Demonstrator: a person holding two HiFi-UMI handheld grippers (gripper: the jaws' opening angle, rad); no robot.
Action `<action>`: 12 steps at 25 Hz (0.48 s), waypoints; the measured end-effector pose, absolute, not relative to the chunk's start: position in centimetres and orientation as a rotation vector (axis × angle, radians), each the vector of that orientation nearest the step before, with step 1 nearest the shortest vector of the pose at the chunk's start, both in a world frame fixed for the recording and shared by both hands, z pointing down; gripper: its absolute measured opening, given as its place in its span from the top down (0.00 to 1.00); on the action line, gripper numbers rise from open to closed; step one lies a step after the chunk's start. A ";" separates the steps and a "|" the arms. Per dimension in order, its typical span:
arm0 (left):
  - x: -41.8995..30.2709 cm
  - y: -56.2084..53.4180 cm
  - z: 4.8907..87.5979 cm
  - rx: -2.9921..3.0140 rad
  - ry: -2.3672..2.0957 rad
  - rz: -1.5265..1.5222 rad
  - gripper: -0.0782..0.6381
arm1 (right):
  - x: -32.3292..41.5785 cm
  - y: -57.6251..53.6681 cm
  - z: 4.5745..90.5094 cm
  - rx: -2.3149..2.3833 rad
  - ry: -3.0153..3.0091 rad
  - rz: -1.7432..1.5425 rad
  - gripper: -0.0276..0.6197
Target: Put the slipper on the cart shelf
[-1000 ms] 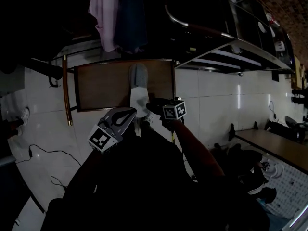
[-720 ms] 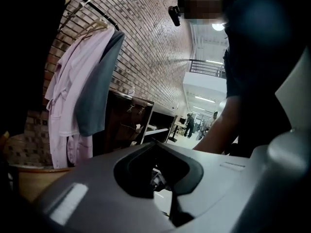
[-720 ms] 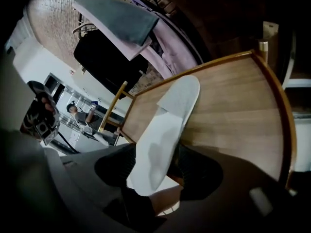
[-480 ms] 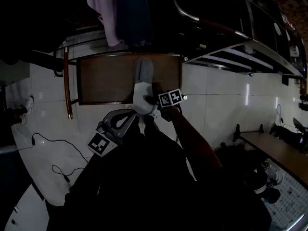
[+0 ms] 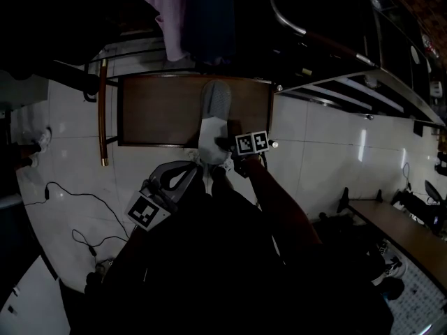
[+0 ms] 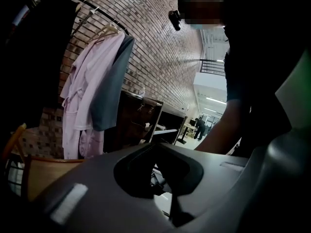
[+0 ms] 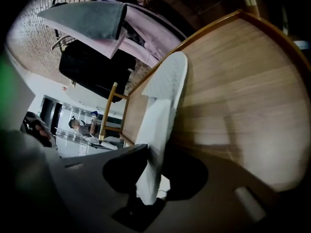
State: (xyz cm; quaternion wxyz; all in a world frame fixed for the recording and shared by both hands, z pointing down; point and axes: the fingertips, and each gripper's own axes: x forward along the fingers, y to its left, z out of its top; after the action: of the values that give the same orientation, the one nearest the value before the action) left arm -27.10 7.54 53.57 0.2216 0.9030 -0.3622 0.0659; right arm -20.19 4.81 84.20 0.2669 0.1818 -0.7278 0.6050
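Note:
A grey and white slipper (image 5: 213, 114) lies lengthwise on the brown wooden cart shelf (image 5: 154, 110), with its white heel sticking out over the near edge. My right gripper (image 5: 222, 159) sits at that heel. In the right gripper view the slipper (image 7: 163, 96) runs away over the shelf (image 7: 233, 81), and its thin heel stands edge-on between the jaws of my right gripper (image 7: 148, 178), which have just been closing and now pinch it. My left gripper (image 5: 190, 167) hangs just below and left of the heel, shut and holding nothing. In its own view, my left gripper (image 6: 160, 152) shows its tips meeting.
A pink robe (image 5: 167, 16) and dark clothes hang over the far side of the shelf. A wooden post (image 5: 103, 110) stands at the cart's left end. A metal rail and dark counter (image 5: 328, 51) run along the right. A cable (image 5: 66, 204) lies on the white tiled floor.
My right gripper has come down to the slipper's heel at the shelf's near edge. The slipper stays on the shelf. My left gripper has barely moved.

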 end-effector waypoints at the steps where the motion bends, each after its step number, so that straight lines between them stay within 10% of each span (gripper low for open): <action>1: -27.2 7.6 53.6 2.495 -1.004 0.181 0.89 | -20.3 4.7 83.9 0.497 -1.978 1.640 0.80; 12: -26.3 6.4 51.6 2.577 -0.955 0.149 0.89 | -17.6 6.2 77.2 0.544 -2.136 1.592 0.86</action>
State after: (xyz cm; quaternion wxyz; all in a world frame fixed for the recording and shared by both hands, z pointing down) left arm -26.33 6.43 51.60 0.1932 0.9186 -0.3405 0.0531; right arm -17.58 6.21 77.15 0.2094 0.1957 -0.7682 0.5725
